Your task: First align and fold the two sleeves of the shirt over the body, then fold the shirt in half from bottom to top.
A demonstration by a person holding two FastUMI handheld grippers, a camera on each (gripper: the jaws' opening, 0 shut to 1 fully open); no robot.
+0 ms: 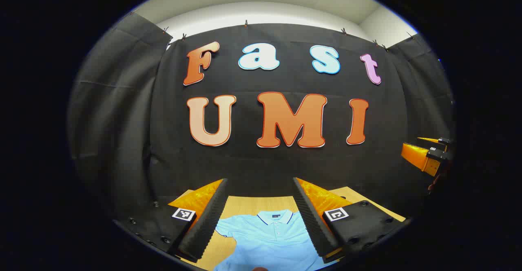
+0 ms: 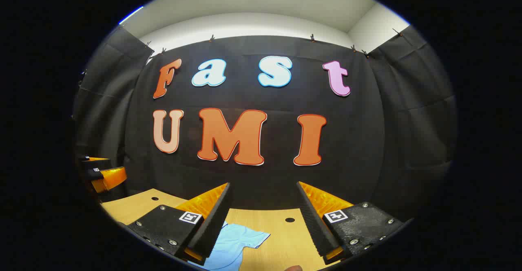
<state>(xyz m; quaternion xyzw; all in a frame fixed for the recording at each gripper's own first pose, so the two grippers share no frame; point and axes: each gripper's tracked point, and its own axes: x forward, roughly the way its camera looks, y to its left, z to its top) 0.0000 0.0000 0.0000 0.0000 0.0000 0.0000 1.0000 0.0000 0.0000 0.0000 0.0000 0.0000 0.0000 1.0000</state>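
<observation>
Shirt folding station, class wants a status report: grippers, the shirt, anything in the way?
Left gripper open, above the collar. Right gripper open, holding nothing. Light blue polo shirt flat on the wooden table, one sleeve spread, unfolded. Nothing on it.

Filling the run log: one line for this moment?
stage: pre-fold | shirt: flat on table, sleeves unfolded | left gripper: open, raised | right gripper: open, raised

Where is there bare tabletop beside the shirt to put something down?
In the right gripper view, bare wooden table lies to the right of the shirt's sleeve and behind it, up to the black cloth wall. In the left gripper view, the shirt covers the middle; a bare strip runs behind its collar.
</observation>
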